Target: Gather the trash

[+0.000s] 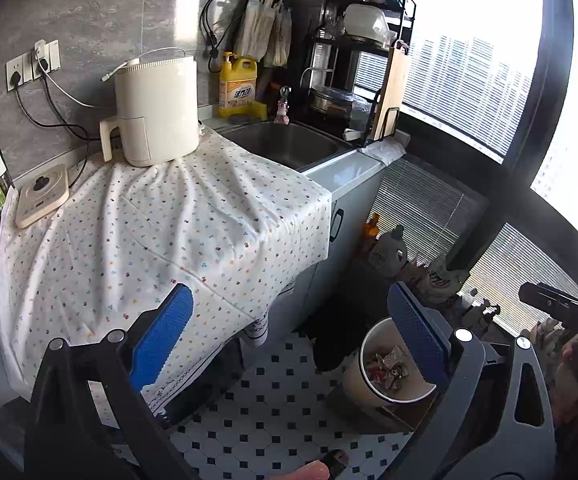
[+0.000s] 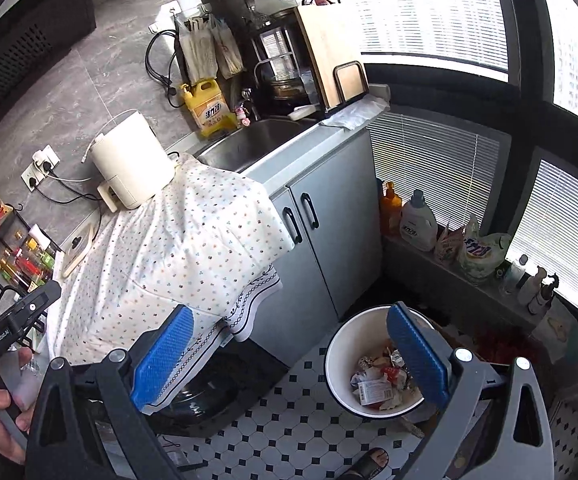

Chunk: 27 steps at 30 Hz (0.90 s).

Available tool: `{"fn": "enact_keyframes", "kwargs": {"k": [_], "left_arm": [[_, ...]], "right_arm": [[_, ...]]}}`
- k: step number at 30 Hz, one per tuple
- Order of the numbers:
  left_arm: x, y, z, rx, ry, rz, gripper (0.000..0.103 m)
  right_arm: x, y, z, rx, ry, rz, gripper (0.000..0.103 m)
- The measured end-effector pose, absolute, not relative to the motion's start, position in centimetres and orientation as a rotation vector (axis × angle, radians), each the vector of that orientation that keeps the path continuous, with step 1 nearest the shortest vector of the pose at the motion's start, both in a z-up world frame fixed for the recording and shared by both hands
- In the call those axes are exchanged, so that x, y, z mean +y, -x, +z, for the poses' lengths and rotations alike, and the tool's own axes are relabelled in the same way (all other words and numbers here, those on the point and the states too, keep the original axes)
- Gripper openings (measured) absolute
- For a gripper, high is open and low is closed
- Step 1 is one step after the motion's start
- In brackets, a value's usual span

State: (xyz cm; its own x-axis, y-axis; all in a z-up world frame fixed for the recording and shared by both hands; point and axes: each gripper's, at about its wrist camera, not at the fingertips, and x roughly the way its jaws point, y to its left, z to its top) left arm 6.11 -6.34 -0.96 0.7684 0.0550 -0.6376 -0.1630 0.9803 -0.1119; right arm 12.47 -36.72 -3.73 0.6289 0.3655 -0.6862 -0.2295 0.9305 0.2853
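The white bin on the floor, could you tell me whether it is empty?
No, the white bin holds crumpled wrappers and scraps of paper.

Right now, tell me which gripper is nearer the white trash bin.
Right. The right gripper hangs open beside the white trash bin; the left gripper, also open, sits farther back toward the cloth-covered counter.

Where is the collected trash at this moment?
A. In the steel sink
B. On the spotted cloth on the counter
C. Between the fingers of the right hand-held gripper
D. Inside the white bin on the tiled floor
D: crumpled wrappers lie inside the white bin on the floor, while the spotted cloth and the sink show no trash, and the right hand-held gripper stands open with nothing between its fingers.
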Motion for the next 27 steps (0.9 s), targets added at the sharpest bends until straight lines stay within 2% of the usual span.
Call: {"fn": "enact_keyframes", "kwargs": {"k": [18, 27], "left_arm": [[-2.5, 6.8, 5.6, 0.522, 0.122, 0.138, 0.097], [-0.9, 10.7, 7.5, 0.494, 0.151, 0.185, 0.097]], "right_arm": [[-30.5, -1.0, 2.1, 0.731, -0.125, 0.375, 0.095], [-30.2, 1.0, 3.0, 0.713, -0.144, 0.377, 0.095]]}}
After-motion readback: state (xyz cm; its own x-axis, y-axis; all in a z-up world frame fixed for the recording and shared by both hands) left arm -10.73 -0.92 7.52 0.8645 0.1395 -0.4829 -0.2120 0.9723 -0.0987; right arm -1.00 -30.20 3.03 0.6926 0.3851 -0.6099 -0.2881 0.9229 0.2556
